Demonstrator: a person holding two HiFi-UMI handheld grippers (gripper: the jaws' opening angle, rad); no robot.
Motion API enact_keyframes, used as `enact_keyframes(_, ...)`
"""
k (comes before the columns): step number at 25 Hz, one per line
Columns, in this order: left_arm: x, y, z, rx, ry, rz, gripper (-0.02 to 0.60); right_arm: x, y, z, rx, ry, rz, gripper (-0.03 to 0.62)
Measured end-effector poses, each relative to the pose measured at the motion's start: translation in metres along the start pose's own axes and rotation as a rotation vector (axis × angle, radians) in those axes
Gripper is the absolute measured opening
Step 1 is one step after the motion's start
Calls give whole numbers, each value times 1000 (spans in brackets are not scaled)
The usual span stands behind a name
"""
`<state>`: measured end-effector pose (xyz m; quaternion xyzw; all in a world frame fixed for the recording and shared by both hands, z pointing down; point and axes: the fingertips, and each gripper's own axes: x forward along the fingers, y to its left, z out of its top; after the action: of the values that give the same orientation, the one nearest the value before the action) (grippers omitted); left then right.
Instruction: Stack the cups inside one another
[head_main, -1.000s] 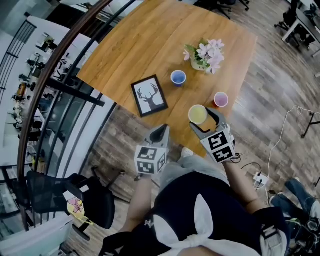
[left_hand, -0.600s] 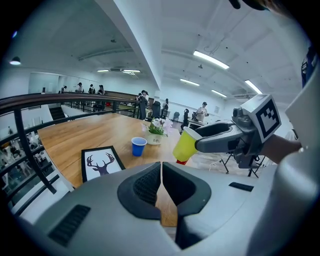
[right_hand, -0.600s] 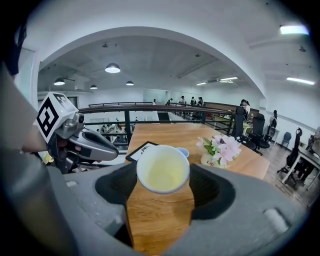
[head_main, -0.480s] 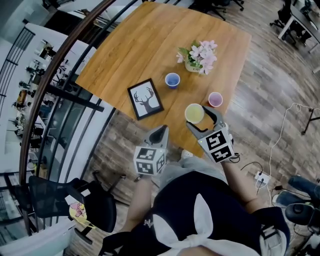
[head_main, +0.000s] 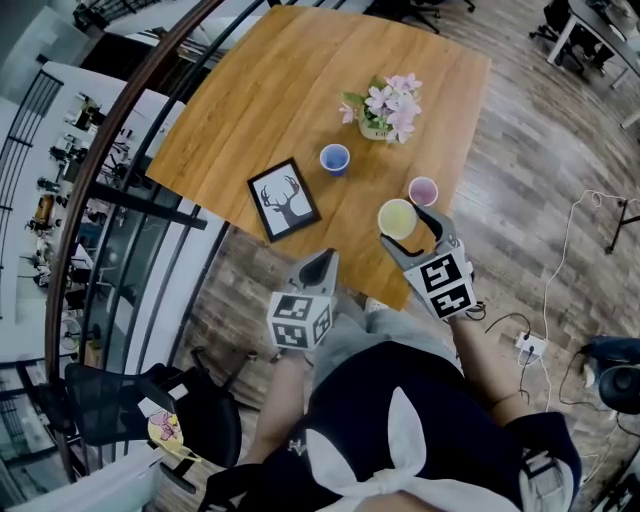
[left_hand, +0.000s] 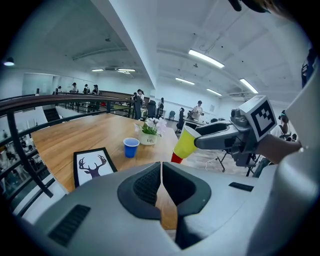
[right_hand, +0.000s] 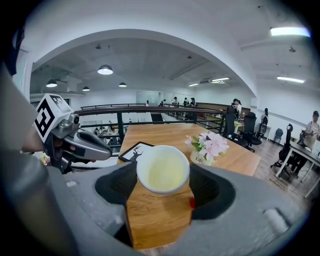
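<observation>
Right gripper (right_hand: 162, 181): jaws clamped on the yellow cup (head_main: 397, 217), one pad on each side of the wall, mouth facing the gripper's camera and empty. The grip is the same as a second ago, with no change in jaw spread. What has changed is the cup's place. It now rides clear of the table (head_main: 300, 80), tipped a little in the left gripper view, and has closed on the red cup (head_main: 423, 190), which was farther off before. The red cup stands just ahead of the gripper's tips and slightly to their right, near but not touching. From the side its base shows under the yellow one, so I cannot tell whether the two are lined up. Farther ahead and to the left is the blue cup (head_main: 334, 158), well apart, and beyond it the flower pot (head_main: 380, 108). The framed deer picture (head_main: 284, 198) lies far to the left. Left gripper (left_hand: 161, 175): jaws pressed together on nothing, held low off the table's near edge. Reading: pickup done, carry under way, nothing nested yet. Next likely need is to level the yellow cup over the red one's mouth before lowering it.
</observation>
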<state>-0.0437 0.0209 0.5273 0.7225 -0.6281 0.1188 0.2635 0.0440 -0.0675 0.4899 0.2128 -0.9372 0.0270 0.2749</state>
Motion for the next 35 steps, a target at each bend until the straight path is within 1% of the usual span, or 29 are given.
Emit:
enact_keyframes(6, 4, -9, 0, 15, 19, -30, 26, -11, -24, -6, 32, 3, -65, 324)
enact_keyframes(11, 15, -12, 8, 24, 22, -61, 26, -16, -51, -10, 50, 10, -122, 324)
enact_keyframes(18, 33, -18, 20, 58, 55, -145, 26, -21, -80, -7, 92, 28, -211, 324)
enact_keyframes(22, 46, -10, 36, 78, 66, -189, 26, -18, -94, -4, 127, 46, -261, 324)
enact_keyframes(30, 65, 3, 59, 105, 88, -261, 26, -12, -106, -4, 195, 84, -336, 324)
enact_keyframes(35, 73, 13, 71, 128, 96, -294, 26, -4, -111, -5, 241, 100, -363, 324)
